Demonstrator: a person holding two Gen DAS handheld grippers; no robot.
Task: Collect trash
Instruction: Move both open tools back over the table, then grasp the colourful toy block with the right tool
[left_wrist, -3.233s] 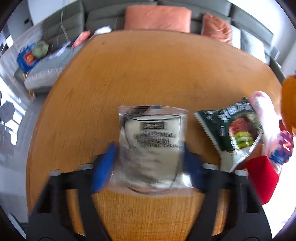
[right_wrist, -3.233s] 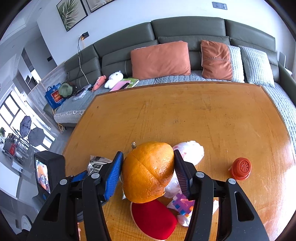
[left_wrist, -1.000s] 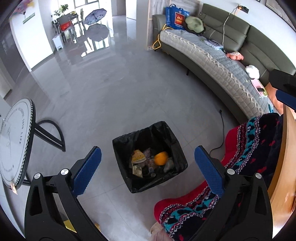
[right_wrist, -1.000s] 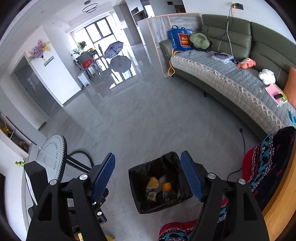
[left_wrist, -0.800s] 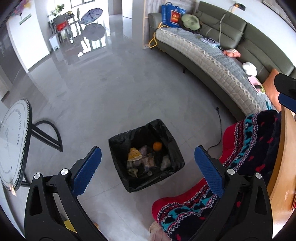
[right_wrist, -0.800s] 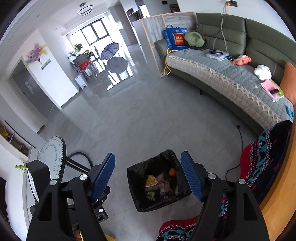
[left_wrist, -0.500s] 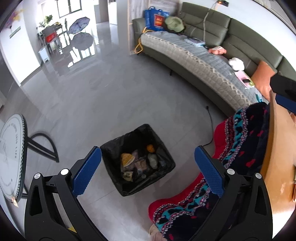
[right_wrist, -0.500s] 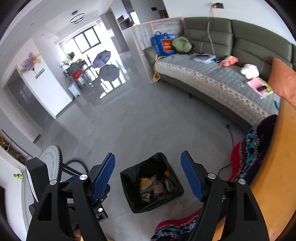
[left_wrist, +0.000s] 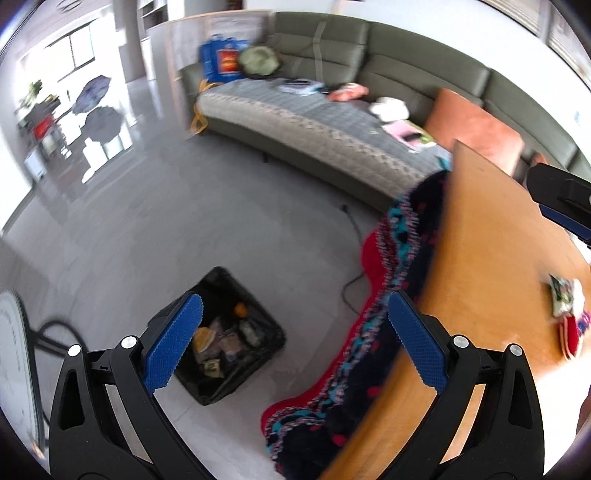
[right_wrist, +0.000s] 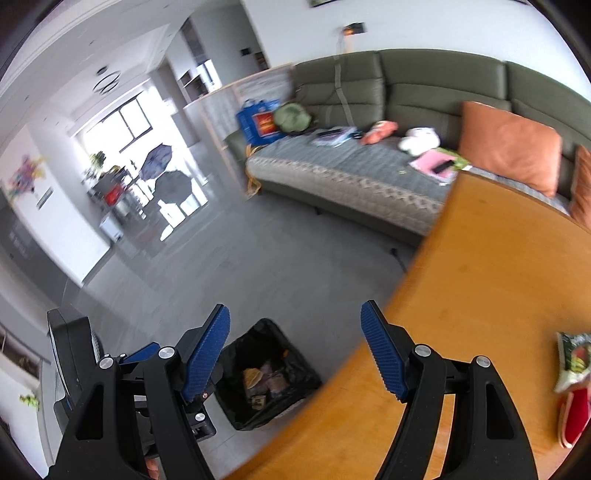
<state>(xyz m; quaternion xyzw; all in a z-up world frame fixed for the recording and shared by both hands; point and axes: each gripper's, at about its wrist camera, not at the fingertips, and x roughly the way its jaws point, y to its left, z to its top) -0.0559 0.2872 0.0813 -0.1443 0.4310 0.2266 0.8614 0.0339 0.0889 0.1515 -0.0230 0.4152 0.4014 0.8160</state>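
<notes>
Black-lined bin (left_wrist: 225, 338) on the floor already holds trash, and with the left tool (left_wrist: 293, 341) and right tool (right_wrist: 295, 350) both spread wide and empty, the next step is probably reaching for the somewhat blurred green packet (right_wrist: 572, 360) on the bench (right_wrist: 480, 295).

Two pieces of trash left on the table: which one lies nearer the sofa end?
The green-and-white snack packet. It lies farther up the wooden table, toward the sofa, while the red item sits just below it, nearer the camera.

Trash inside the bin (left_wrist: 236, 391) (blurred) is too small to identify.
</notes>
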